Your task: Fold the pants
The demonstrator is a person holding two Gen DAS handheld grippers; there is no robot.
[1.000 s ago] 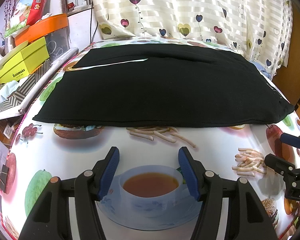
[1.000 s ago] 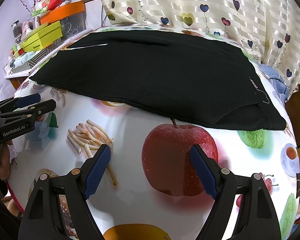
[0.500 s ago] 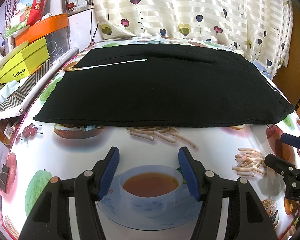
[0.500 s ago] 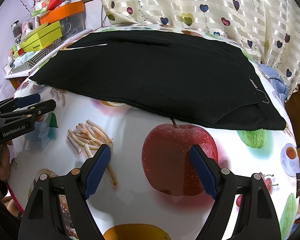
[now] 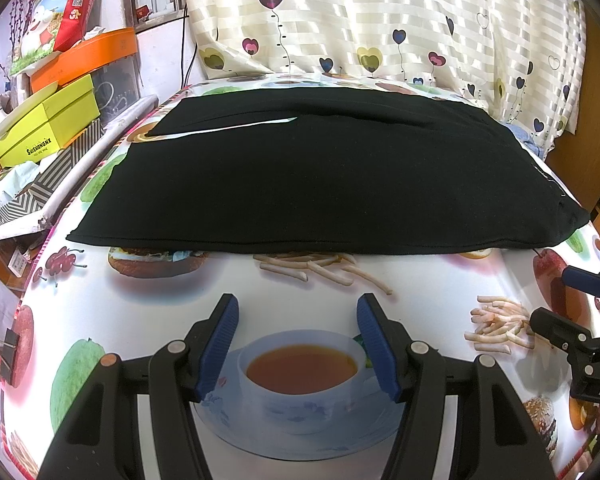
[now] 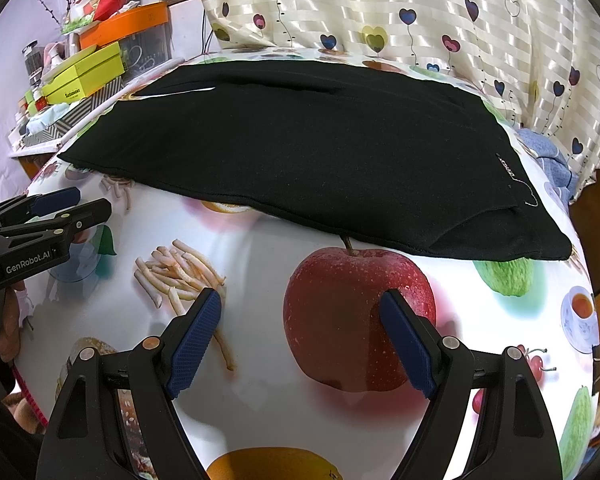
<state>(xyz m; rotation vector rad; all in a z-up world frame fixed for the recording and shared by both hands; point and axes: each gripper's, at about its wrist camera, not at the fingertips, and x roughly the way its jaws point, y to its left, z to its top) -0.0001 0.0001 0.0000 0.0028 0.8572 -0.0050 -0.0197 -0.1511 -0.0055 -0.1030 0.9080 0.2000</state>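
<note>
Beyond both spread, empty grippers, left (image 5: 298, 344) and right (image 6: 300, 332), the black pants (image 5: 320, 176) lay crosswise, equally near each.

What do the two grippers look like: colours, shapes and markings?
Both grippers, left and right, have black plastic clamp-style arms with silver rivets and ribbed blue pads. The left gripper's side reads "GenRobot.AI" in white.
</note>
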